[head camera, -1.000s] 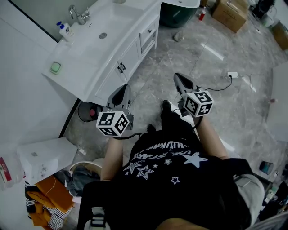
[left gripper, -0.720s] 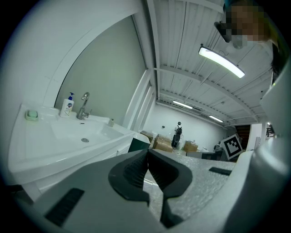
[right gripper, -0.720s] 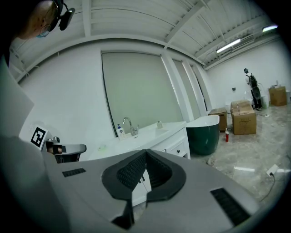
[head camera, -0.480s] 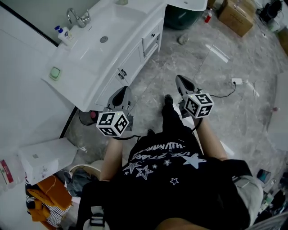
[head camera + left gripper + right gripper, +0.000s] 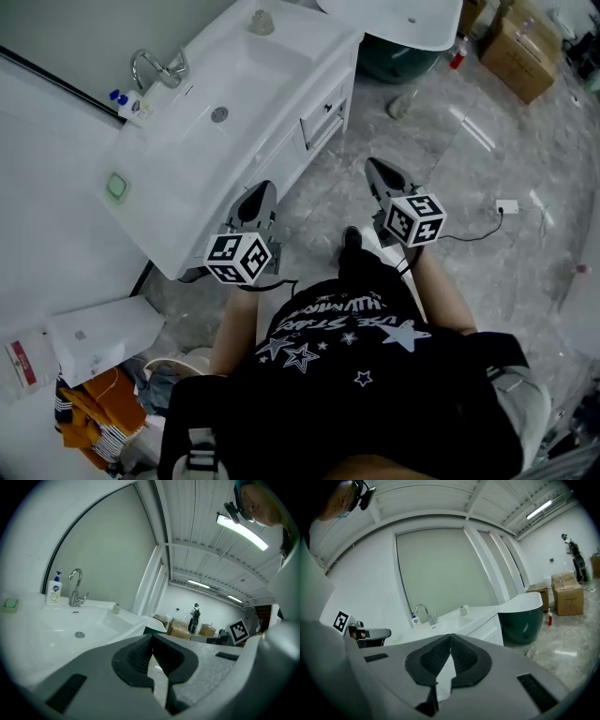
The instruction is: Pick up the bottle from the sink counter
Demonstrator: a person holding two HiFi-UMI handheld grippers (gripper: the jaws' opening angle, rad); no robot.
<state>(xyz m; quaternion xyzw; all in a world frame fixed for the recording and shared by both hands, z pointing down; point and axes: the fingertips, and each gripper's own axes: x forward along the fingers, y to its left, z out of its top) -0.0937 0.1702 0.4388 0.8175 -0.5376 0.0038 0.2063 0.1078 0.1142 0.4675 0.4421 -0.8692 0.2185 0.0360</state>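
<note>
The bottle (image 5: 127, 103), white with a blue pump, stands at the back of the white sink counter (image 5: 164, 220), just left of the chrome faucet (image 5: 159, 67). It shows too in the left gripper view as the bottle (image 5: 54, 588) and, small, in the right gripper view as the bottle (image 5: 415, 620). My left gripper (image 5: 257, 191) hangs shut and empty just off the counter's front edge, well short of the bottle. My right gripper (image 5: 374, 168) is shut and empty over the floor, further right. Both pairs of jaws, left gripper (image 5: 152, 640) and right gripper (image 5: 450, 641), meet with nothing between them.
A green soap (image 5: 116, 186) lies at the counter's near left; a small jar (image 5: 262, 21) stands at its far end. A dark green bathtub (image 5: 403, 37) and cardboard boxes (image 5: 523, 52) lie beyond. A cable with a plug (image 5: 507, 206) crosses the floor. Orange cloth (image 5: 89, 412) sits lower left.
The person has moved closer to the sink counter, which now lies lower and nearer the left gripper. Both grippers have stayed shut and keep their places before the body.
</note>
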